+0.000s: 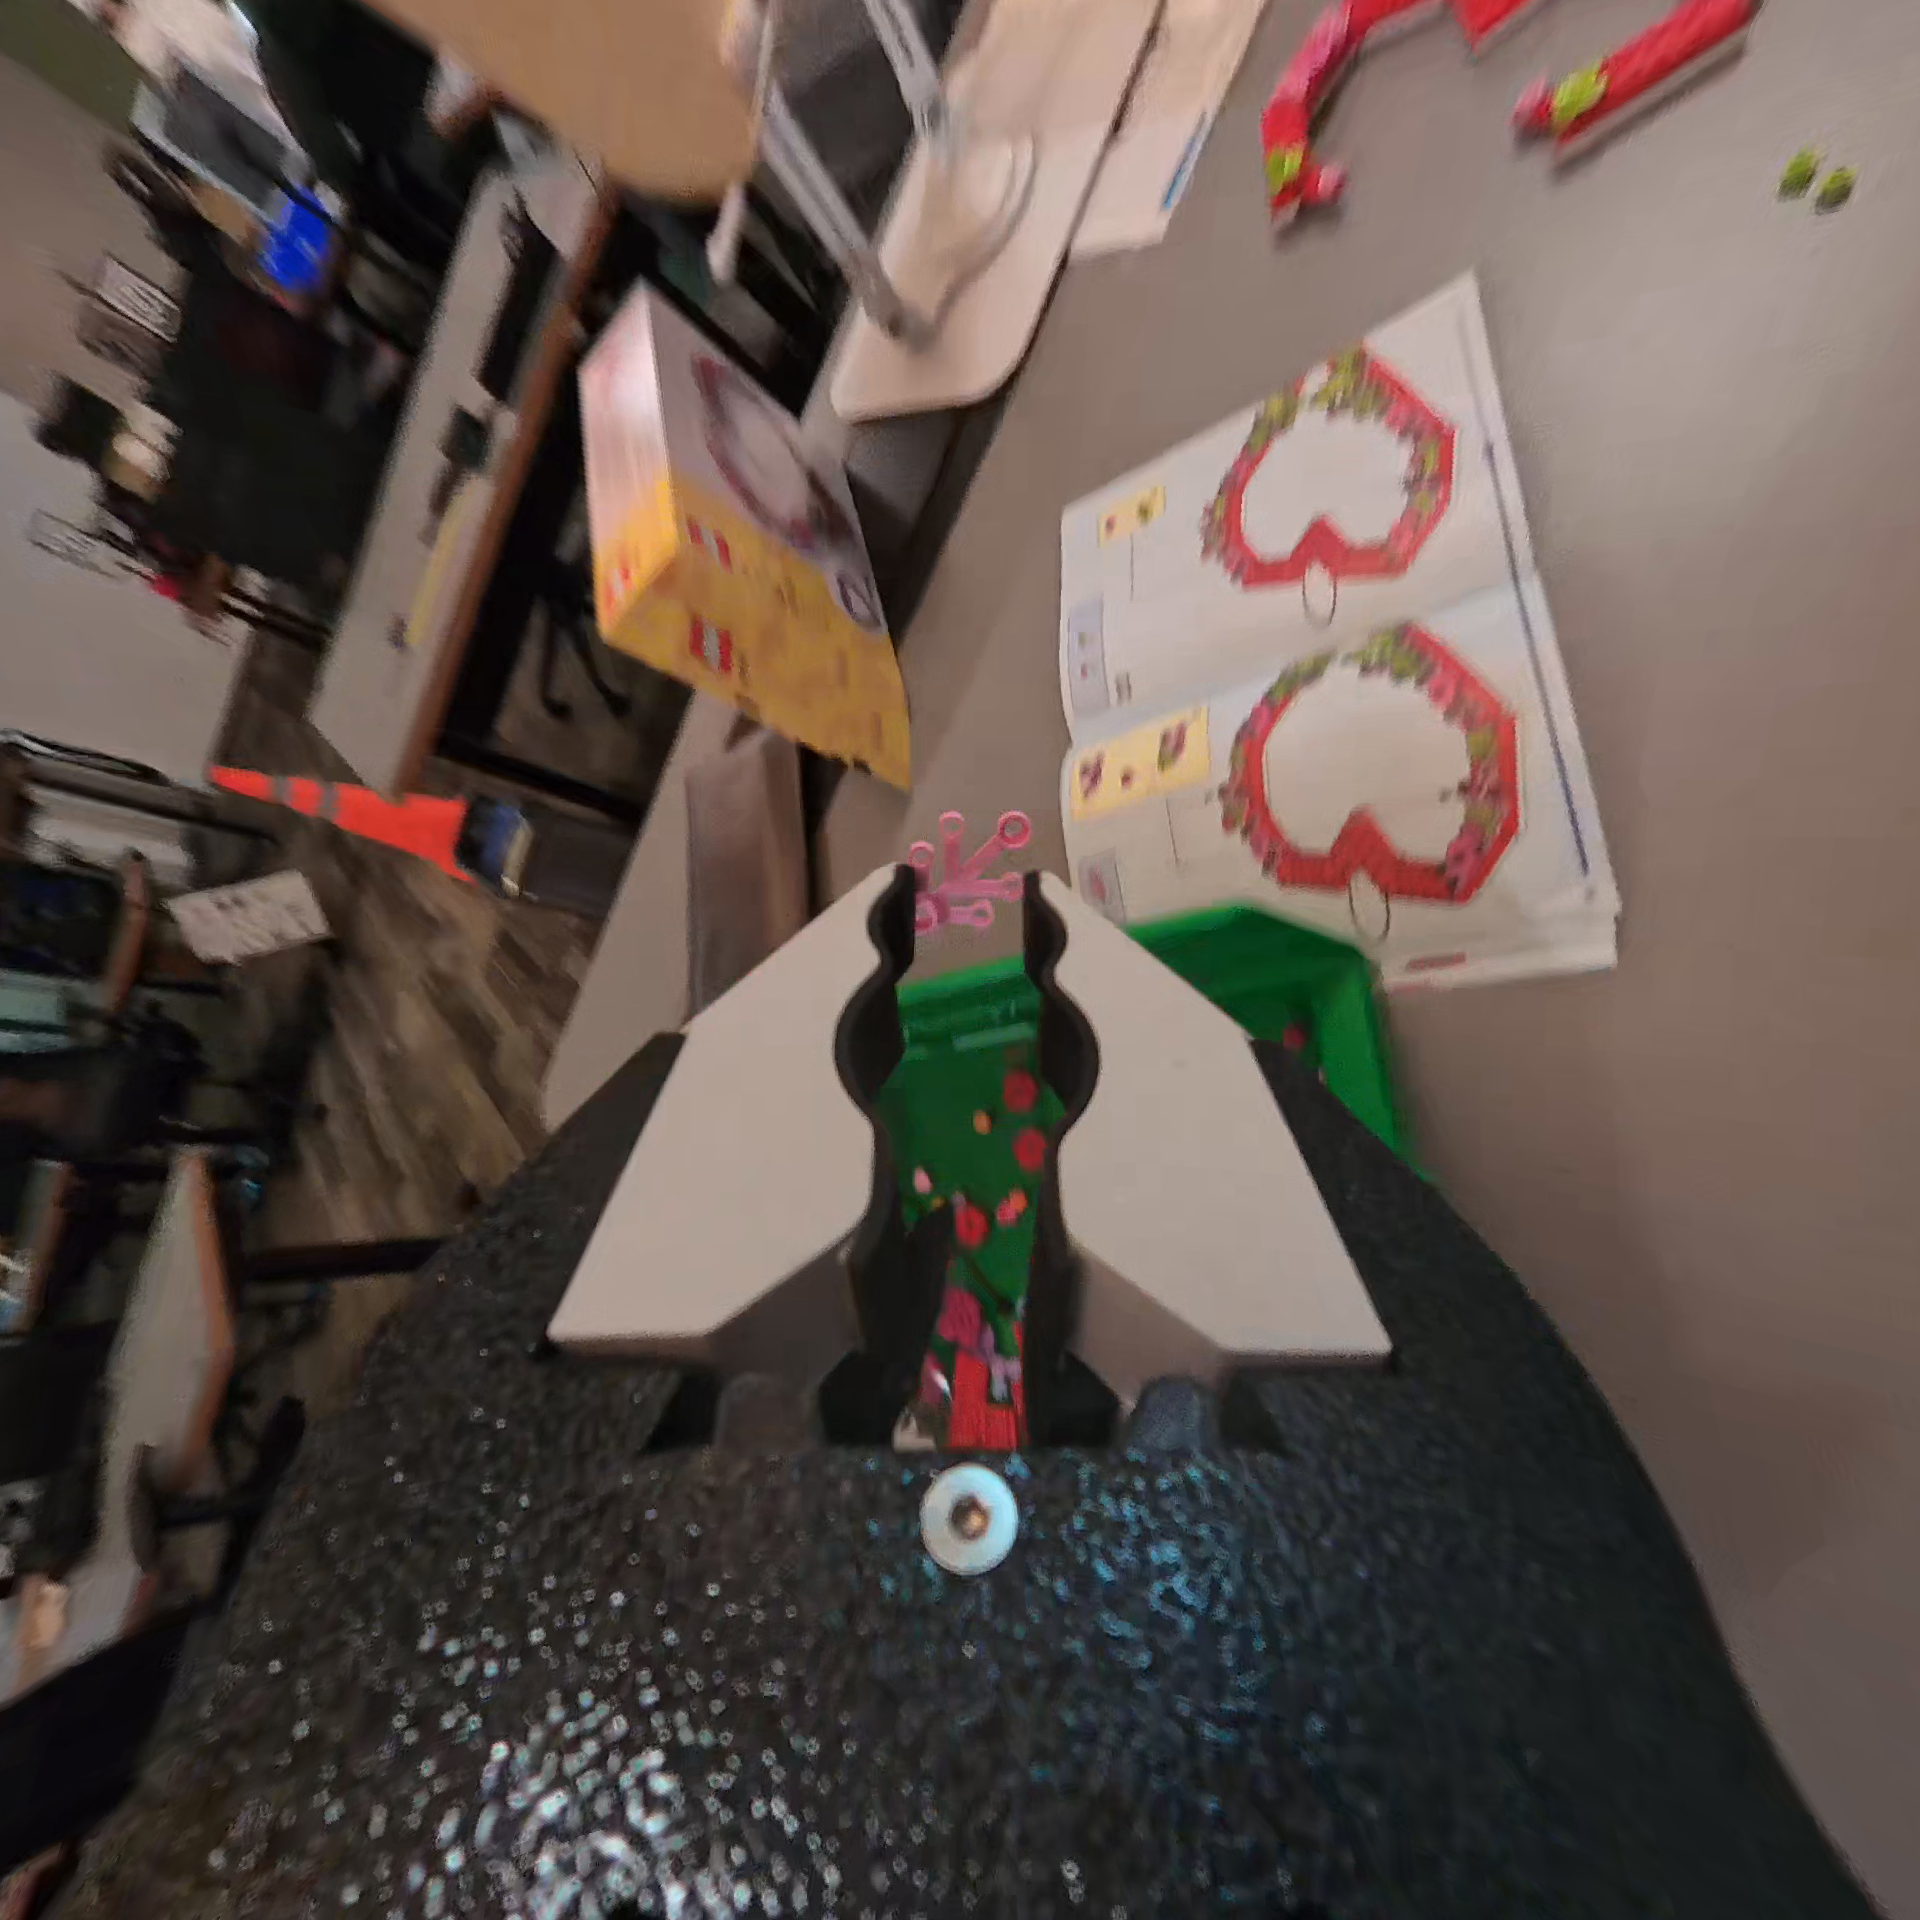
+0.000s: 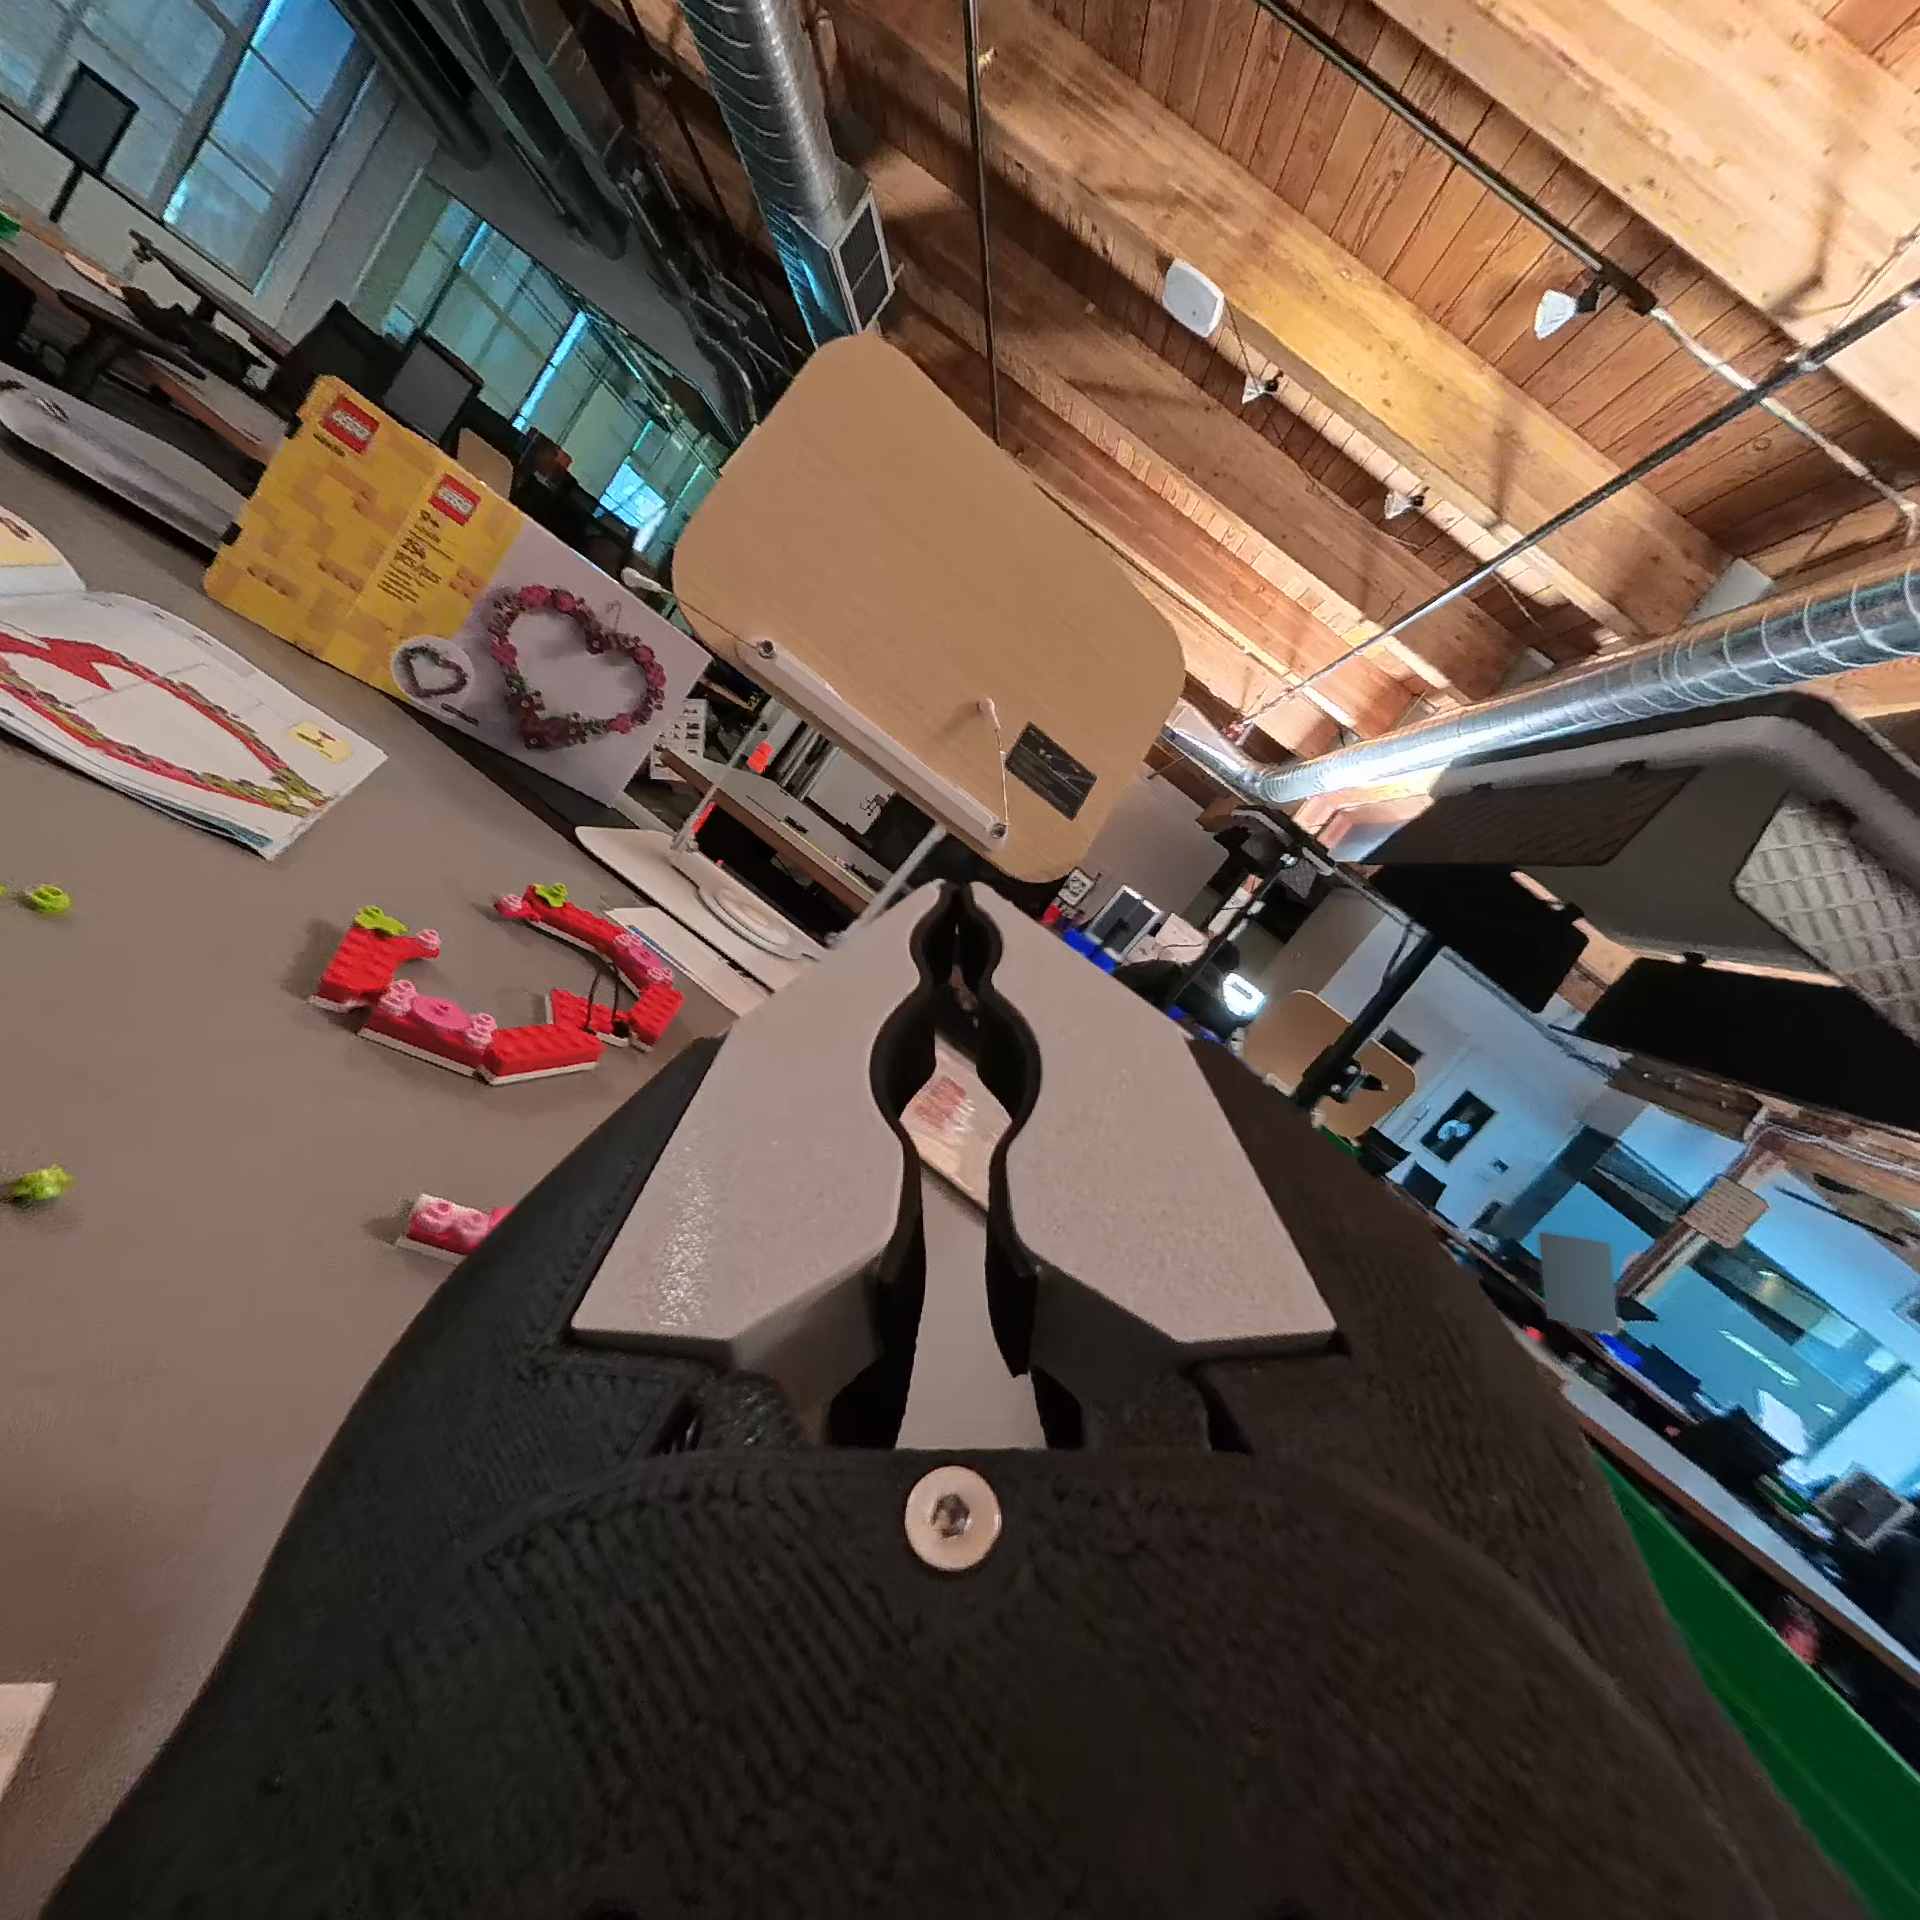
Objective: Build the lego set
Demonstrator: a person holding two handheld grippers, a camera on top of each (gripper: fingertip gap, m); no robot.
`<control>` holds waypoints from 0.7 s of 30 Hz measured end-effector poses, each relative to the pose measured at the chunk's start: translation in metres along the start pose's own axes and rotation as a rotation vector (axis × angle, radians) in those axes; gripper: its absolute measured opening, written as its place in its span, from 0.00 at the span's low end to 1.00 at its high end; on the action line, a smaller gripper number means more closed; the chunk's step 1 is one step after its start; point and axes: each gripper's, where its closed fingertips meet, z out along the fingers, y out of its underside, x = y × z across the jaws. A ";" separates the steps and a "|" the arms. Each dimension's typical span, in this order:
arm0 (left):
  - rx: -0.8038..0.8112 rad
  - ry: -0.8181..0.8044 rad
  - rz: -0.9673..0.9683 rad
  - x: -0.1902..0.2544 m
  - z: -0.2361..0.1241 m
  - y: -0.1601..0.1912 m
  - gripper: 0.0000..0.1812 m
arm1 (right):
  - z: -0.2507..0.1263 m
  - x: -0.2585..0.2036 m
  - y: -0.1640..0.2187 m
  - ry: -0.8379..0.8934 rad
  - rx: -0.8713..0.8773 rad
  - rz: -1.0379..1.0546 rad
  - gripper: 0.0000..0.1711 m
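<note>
My left gripper (image 1: 968,902) is shut on a small pink branched flower piece (image 1: 971,868) and holds it in the air above a green bin (image 1: 1299,987) of loose pieces. The open instruction booklet (image 1: 1340,665) lies on the grey table beyond, and red curved wreath sections (image 1: 1621,78) lie at the far right. In the right wrist view, my right gripper (image 2: 961,906) is shut and empty, tilted upward. A red and pink partial wreath (image 2: 499,997) lies on the table to its left, with a small pink piece (image 2: 452,1224) nearer.
The yellow set box (image 1: 727,582) stands at the table edge, also in the right view (image 2: 416,561). Lime green small pieces (image 2: 42,1184) are scattered on the table. A wooden stand board (image 2: 914,613) rises ahead of the right gripper. The booklet (image 2: 187,717) lies at left. My right fingertips sit around 45 cm from my left ones.
</note>
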 end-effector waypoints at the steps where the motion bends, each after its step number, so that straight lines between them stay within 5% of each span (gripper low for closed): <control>1: 0.033 -0.034 0.030 0.005 0.000 -0.017 0.10 | 0.002 -0.004 0.000 -0.025 -0.002 0.027 0.00; 4: 0.159 -0.124 0.119 0.025 0.006 -0.069 0.10 | 0.015 -0.032 -0.003 -0.194 -0.045 0.293 0.02; 9: 0.353 -0.236 0.252 0.072 0.032 -0.148 0.10 | 0.038 -0.106 -0.065 -0.666 -0.030 0.832 0.07; 14: 0.486 -0.288 0.334 0.117 0.065 -0.201 0.10 | 0.067 -0.142 -0.095 -0.805 -0.042 0.921 0.10; 21: 0.507 -0.217 0.397 0.162 0.090 -0.213 0.10 | 0.074 -0.152 -0.090 -0.806 -0.100 0.911 0.07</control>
